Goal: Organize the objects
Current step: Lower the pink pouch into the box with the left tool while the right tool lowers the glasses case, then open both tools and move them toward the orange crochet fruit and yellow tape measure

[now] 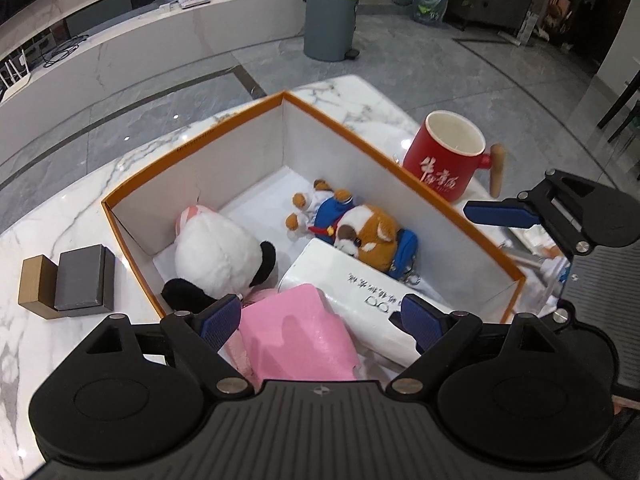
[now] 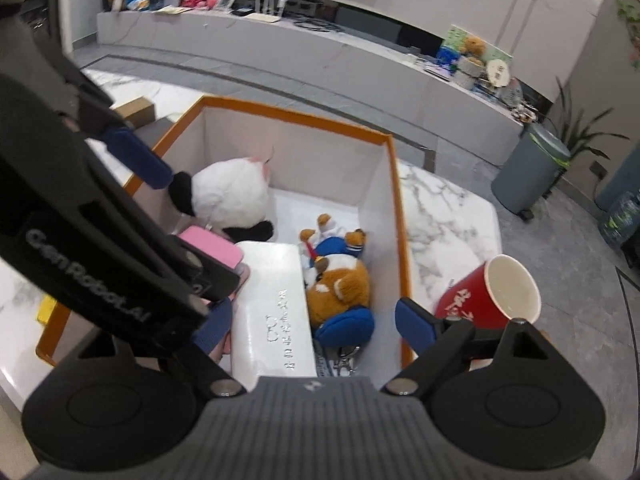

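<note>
Two tools hang over the orange-rimmed box [image 1: 192, 142] on the marble table [image 1: 72, 216]. Left tool [image 1: 320, 316]: jaws wide, nothing gripped; the pink item [image 1: 296, 336] lies between and below the pads, untouched. Right tool [image 2: 316, 322]: jaws wide apart, empty.

Nearest in the box: pink item, matte and foam-like, probably light; next to it the white oblong case [image 2: 272, 300], glossy, rigid, printed lid. Likely slippery, so take it across the short width.

Mid box: brown-and-white plush dog [image 2: 336, 280] in blue clothes, with a metal clip at its near end. Soft, light; pinch the body, not the clip. Left of it, the white plush [image 1: 216, 252] with black ears: bulky, compressible.

Outside, right: red mug [image 1: 448, 156], wooden handle, upright on the table just beside the box wall. Ceramic, I think; fragile and heavier. Grip the rim or the handle.

Left of the box: dark block [image 1: 82, 280] against a tan block [image 1: 34, 284].

Far: grey bin [image 1: 330, 20] on the floor.
</note>
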The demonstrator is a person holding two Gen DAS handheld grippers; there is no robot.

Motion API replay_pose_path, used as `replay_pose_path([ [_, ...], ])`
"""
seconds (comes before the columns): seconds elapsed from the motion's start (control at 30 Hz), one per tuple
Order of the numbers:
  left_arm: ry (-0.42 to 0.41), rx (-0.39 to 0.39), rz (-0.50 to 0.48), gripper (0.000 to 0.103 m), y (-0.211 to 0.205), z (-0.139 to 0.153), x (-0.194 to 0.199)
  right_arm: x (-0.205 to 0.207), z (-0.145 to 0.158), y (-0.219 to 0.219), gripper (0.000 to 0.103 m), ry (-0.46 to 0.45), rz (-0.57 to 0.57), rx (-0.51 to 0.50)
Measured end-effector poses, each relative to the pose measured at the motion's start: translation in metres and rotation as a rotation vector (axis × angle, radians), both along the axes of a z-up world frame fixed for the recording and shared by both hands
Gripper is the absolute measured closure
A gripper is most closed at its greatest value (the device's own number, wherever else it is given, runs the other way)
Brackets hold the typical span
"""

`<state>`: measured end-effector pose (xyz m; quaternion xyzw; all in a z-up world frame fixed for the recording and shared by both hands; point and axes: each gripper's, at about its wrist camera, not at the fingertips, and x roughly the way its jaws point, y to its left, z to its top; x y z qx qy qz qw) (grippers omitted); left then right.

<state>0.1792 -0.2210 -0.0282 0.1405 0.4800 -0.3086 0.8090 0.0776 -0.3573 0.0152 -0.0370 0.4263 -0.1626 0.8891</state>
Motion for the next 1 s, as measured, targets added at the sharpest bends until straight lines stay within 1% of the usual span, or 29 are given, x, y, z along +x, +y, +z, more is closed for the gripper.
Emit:
replay_pose_path([
  [0.13, -0.028, -0.021, -0.014, 0.000, 0.006, 0.011, -0.003, -0.002, 0.007, 0.000, 0.014, -0.018, -0.040, 0.010],
  [0.3, -0.045, -0.066, 0.004, 0.000, 0.025, 0.024, -0.003, 0.002, 0.020, 0.014, 0.014, -0.046, -0.050, -0.013],
  [0.4, -0.035, -0.089, 0.019, 0.000, 0.040, 0.027, 0.000, 0.008, 0.027, 0.026, 0.014, -0.056, -0.037, -0.031],
  [0.87, -0.053, -0.116, 0.086, 0.000, 0.117, 0.033, 0.005, 0.040, 0.039, 0.079, 0.014, -0.056, 0.037, -0.075],
  [1.0, -0.055, -0.127, 0.102, 0.000, 0.132, 0.032, 0.007, 0.047, 0.041, 0.093, 0.014, -0.056, 0.057, -0.085],
])
